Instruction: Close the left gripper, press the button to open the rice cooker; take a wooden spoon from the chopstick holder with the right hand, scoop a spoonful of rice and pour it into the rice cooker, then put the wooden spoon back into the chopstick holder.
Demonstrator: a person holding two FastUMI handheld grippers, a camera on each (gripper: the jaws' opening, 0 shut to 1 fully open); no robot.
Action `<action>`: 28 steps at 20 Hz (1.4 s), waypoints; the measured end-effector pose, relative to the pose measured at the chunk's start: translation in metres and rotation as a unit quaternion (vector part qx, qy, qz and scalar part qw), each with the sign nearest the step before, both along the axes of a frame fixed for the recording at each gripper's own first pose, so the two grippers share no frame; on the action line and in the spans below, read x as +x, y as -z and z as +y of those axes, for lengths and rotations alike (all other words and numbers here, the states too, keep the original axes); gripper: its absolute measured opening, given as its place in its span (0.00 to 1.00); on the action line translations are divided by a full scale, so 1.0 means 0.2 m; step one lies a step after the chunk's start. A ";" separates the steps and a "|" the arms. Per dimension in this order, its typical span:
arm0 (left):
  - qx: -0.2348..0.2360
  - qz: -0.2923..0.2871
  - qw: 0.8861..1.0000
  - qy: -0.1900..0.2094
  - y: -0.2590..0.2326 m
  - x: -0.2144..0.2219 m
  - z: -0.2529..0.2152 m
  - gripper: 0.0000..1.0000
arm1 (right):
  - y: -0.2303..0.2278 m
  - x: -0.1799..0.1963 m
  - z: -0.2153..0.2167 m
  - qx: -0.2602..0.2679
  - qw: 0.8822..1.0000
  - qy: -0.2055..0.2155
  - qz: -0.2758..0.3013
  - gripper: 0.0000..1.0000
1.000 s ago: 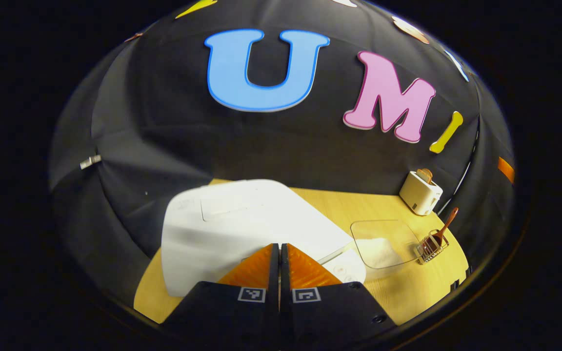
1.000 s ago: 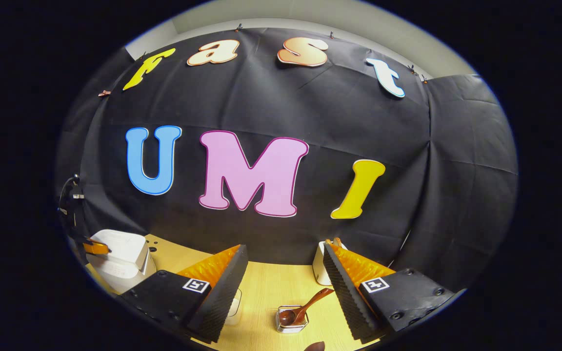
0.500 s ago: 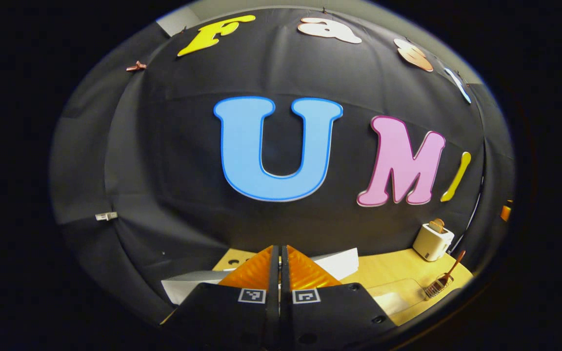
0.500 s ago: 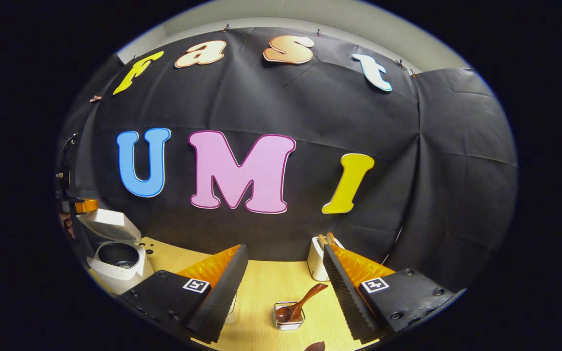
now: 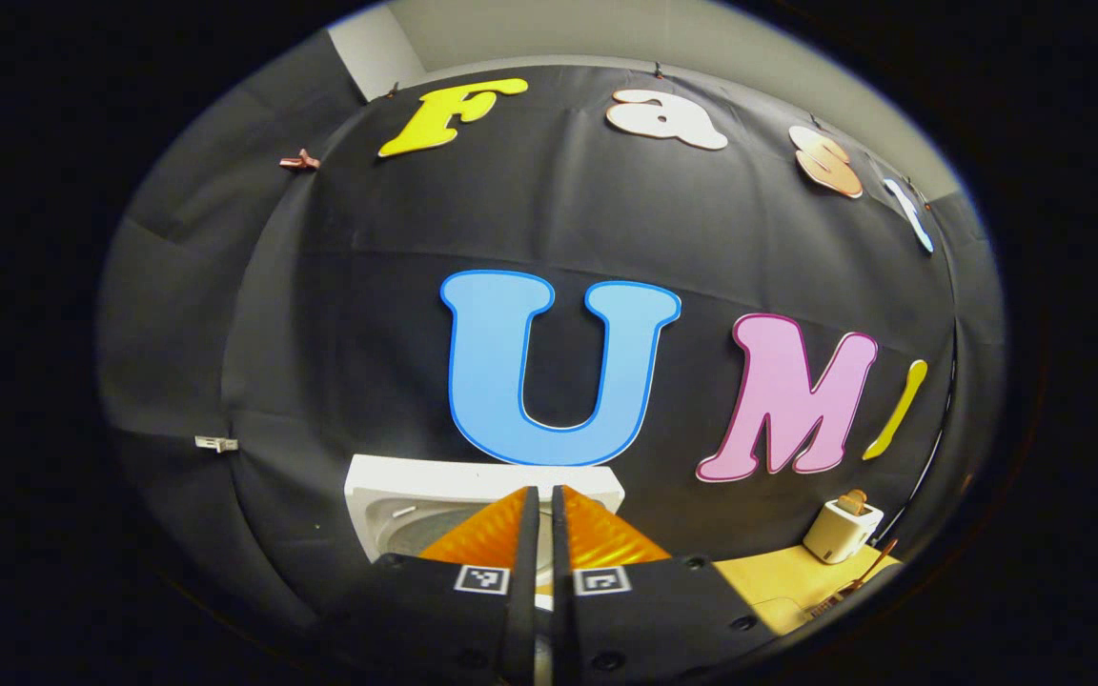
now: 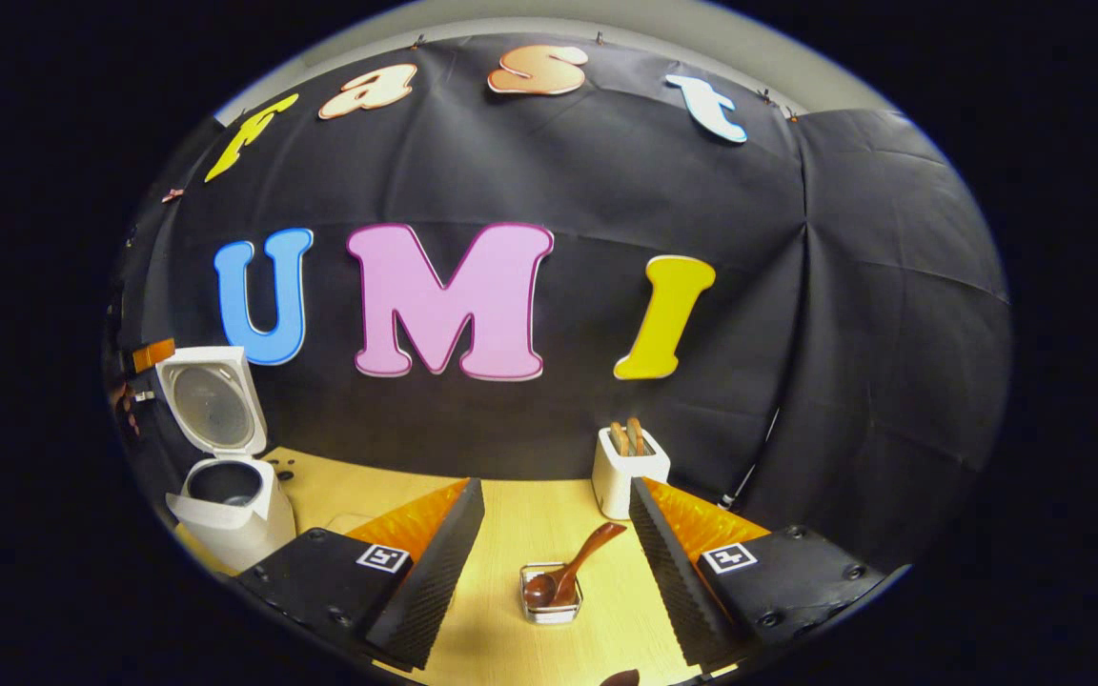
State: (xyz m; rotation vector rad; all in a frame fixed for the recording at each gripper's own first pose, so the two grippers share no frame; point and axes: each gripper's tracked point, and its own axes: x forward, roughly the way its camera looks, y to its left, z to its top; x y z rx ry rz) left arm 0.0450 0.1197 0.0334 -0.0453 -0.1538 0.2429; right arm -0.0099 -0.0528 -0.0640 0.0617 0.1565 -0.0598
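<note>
The white rice cooker [image 6: 225, 510] stands at the table's left with its lid [image 6: 211, 405] swung upright and the dark pot showing. In the left gripper view that raised lid [image 5: 473, 481] sits just beyond my left gripper [image 5: 541, 500], which is shut with nothing between its fingers. The left gripper [image 6: 151, 354] also shows small beside the lid in the right gripper view. My right gripper [image 6: 554, 488] is open above the table. Ahead of it and lower, a wooden spoon [image 6: 573, 570] leans in the small wire chopstick holder [image 6: 549, 602].
A white toaster [image 6: 627, 472] with two slices of bread stands at the back of the wooden table [image 6: 530, 519], near the black wall; it shows too as the toaster [image 5: 843, 529] at the right. A dark brown object [image 6: 618, 678] peeks in at the bottom edge.
The rice cooker's lid has swung from closed to fully upright. My left gripper has lifted up and away from the cooker's top. The right gripper has eased toward the spoon holder.
</note>
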 end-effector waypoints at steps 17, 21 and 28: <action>-0.047 0.131 0.989 -0.049 0.33 -0.16 -0.49 0.89 | 1.07 0.55 -0.12 0.111 0.977 -0.084 0.161 0.88; -0.048 0.156 0.984 -0.069 0.42 -0.17 -0.51 0.89 | 1.22 0.68 -0.12 0.135 0.971 -0.094 0.176 0.80; -0.029 0.171 0.981 -0.086 0.44 -0.22 -0.55 0.89 | 1.29 0.77 -0.03 0.174 0.958 -0.108 0.201 0.44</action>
